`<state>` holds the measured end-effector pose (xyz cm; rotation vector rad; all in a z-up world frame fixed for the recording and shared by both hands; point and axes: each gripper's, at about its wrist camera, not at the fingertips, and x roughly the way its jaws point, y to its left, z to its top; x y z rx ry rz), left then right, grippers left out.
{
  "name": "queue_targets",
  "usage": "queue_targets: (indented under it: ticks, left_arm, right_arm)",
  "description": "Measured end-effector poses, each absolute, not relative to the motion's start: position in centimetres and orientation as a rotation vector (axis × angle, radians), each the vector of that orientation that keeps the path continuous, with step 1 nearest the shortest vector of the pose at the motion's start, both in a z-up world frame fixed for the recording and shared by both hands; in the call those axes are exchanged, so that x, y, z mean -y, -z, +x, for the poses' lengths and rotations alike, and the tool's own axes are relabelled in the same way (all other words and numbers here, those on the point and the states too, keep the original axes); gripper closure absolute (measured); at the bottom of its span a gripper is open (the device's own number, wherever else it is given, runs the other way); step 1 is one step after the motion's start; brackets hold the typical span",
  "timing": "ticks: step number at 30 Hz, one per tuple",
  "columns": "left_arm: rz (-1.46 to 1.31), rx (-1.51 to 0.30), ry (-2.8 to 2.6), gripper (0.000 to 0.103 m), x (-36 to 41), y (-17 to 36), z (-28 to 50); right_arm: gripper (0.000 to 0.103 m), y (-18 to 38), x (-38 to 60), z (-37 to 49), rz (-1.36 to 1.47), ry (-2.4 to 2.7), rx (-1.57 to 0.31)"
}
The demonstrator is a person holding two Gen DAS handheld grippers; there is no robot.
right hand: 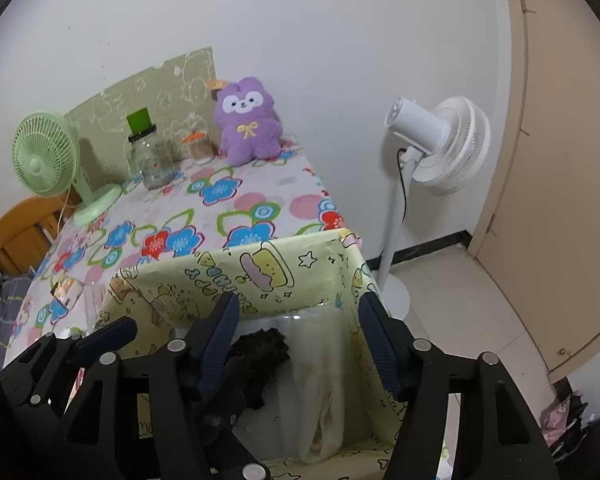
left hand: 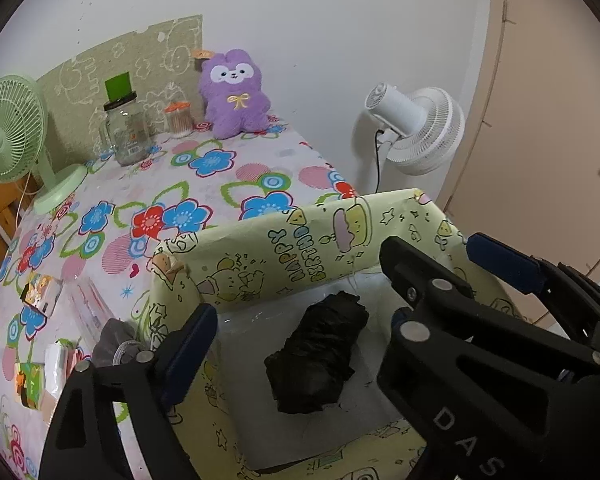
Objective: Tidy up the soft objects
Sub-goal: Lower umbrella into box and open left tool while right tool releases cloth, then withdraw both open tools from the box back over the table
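Observation:
A yellow-green box [left hand: 284, 248] wrapped in birthday paper stands at the near right corner of the table. On its pale floor lies a rolled black cloth [left hand: 320, 356]. My left gripper [left hand: 300, 288] hangs open over the box; the roll lies below and between its fingers, untouched. In the right wrist view my right gripper [right hand: 300, 304] is open above the same box [right hand: 228, 276], nothing between its pads. Below it are the black cloth [right hand: 264, 348] and a white cloth [right hand: 324, 392] by the right wall. One finger of the left gripper [right hand: 112, 332] shows at the left.
The table [left hand: 220, 184] has a floral cover. At its back stand a purple plush toy [left hand: 236, 92], a glass jar [left hand: 128, 132] and a green desk fan [left hand: 8, 128]. Small packets [left hand: 40, 292] lie at the left. A white standing fan [right hand: 440, 148] is on the floor beside a door [right hand: 560, 160].

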<state>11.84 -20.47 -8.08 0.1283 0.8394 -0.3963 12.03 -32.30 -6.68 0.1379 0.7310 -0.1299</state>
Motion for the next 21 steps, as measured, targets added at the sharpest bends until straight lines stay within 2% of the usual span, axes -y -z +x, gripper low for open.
queue_targets:
  ticks: [12, 21]
  left_arm:
    - [0.135, -0.82, 0.41, 0.003, 20.1, 7.3, 10.8]
    - [0.125, -0.781, 0.394, 0.0, 18.5, 6.2, 9.8]
  right_arm:
    - [0.011, 5.7, 31.8, 11.3, 0.094, 0.18, -0.714]
    - [0.005, 4.3, 30.3, 10.1, 0.07, 0.184, -0.664]
